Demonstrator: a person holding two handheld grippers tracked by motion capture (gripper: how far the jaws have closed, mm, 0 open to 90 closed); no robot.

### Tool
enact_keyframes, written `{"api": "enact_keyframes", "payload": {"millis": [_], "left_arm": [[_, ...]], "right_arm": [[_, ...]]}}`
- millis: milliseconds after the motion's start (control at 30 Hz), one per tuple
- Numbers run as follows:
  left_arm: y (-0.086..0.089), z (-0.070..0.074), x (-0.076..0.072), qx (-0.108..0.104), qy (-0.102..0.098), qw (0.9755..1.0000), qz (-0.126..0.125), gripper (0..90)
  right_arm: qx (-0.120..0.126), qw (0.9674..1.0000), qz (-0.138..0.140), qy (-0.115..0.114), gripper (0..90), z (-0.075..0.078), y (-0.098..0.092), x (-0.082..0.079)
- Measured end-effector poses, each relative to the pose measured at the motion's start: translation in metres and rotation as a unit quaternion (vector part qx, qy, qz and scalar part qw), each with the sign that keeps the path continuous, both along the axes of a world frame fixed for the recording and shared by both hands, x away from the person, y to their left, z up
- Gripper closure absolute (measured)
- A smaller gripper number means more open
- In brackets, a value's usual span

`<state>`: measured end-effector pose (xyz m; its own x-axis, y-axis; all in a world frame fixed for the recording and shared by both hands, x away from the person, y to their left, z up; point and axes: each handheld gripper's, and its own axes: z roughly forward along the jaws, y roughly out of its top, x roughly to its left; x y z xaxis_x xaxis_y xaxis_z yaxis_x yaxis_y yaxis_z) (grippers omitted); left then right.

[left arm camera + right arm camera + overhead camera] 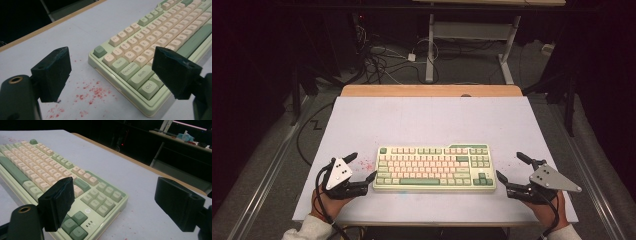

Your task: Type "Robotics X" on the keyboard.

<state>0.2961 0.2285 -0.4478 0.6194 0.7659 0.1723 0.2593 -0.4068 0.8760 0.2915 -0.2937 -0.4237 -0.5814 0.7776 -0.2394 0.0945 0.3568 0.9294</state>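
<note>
green-and-cream keyboard point(434, 167) between left hand-held gripper point(362, 166) and right hand-held gripper point(508, 166)

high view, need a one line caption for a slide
Two hand-held grippers, left and right, jaws open, flank a green and cream keyboard on a white table.

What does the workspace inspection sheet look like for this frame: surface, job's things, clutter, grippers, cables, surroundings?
Surface: pale table with a wooden far edge; red specks beside the keyboard's left end.
Job's things: green and cream keyboard, flat, near the front edge.
Clutter: nothing seen.
Grippers: left gripper open at the keyboard's left end; right gripper open at its right end; neither holds anything.
Cables: one trails from each gripper; a tangle on the floor beyond.
Surroundings: dark room, a desk frame behind.
</note>
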Motion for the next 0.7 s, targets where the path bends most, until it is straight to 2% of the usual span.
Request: {"api": "enact_keyframes", "payload": {"millis": [167, 367, 567, 700], "left_arm": [[-0.001, 0.0, -0.001, -0.002, 0.002, 1.0, -0.004, 15.1], [-0.001, 0.002, -0.005, -0.003, 0.002, 1.0, -0.009, 15.1], [-0.002, 0.006, -0.007, -0.007, -0.001, 0.9999, -0.011, 15.9], [-0.003, 0.006, -0.007, -0.007, 0.0, 0.9999, -0.013, 16.1]], "right_arm": [[-0.003, 1.0, 0.003, 0.004, 16.2, 0.001, 0.001, 0.0], [-0.004, 1.0, 0.009, -0.002, 19.1, 0.008, 0.005, -0.001], [-0.001, 0.9998, 0.02, -0.005, 27.1, 0.016, 0.013, 0.002], [-0.007, 0.9994, 0.033, -0.001, 38.9, 0.02, 0.023, 0.008]]}}
